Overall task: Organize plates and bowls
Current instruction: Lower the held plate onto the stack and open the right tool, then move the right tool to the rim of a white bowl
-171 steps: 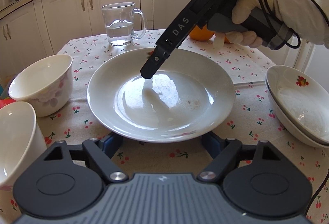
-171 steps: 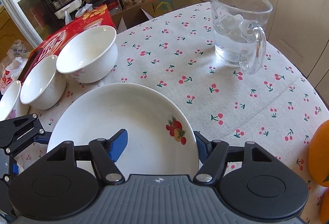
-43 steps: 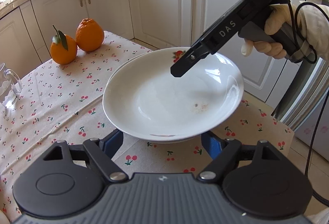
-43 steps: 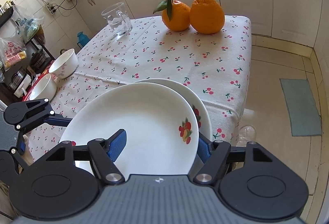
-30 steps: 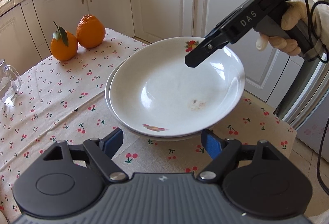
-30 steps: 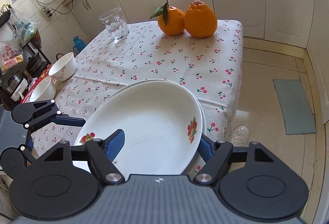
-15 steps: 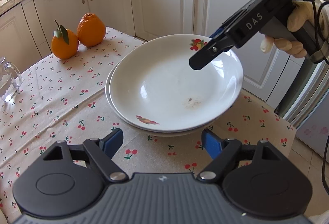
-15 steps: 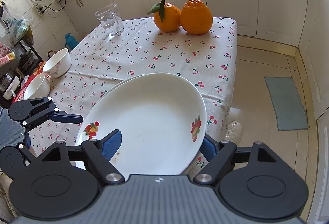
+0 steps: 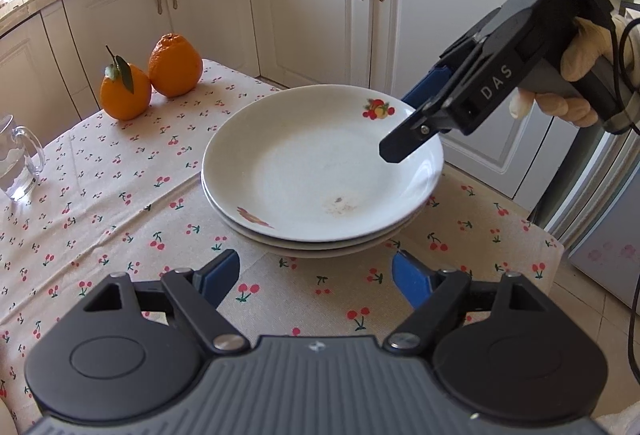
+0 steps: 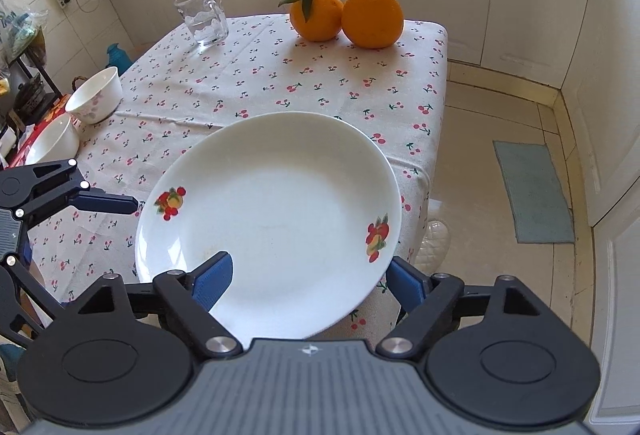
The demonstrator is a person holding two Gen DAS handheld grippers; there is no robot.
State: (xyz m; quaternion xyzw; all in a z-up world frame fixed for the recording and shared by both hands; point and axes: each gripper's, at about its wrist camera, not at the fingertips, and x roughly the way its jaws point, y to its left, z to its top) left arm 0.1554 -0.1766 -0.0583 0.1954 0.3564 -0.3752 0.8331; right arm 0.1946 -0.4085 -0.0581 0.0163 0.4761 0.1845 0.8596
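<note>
Two white plates with fruit decals are stacked, the top plate resting in the lower plate, near the table's corner. The top plate also shows in the right wrist view. My left gripper is open just in front of the stack, touching nothing. My right gripper is open with its jaws around the plate's near rim; it shows in the left wrist view at the far rim. Two white bowls sit at the table's far left side.
Two oranges and a glass mug of water stand on the cherry-print tablecloth. White cabinets are behind. The table edge and tiled floor with a mat lie to the right.
Both grippers carried the plate across to the table corner and set it on the second plate. My right gripper's jaws opened, and both grippers have drawn back slightly.
</note>
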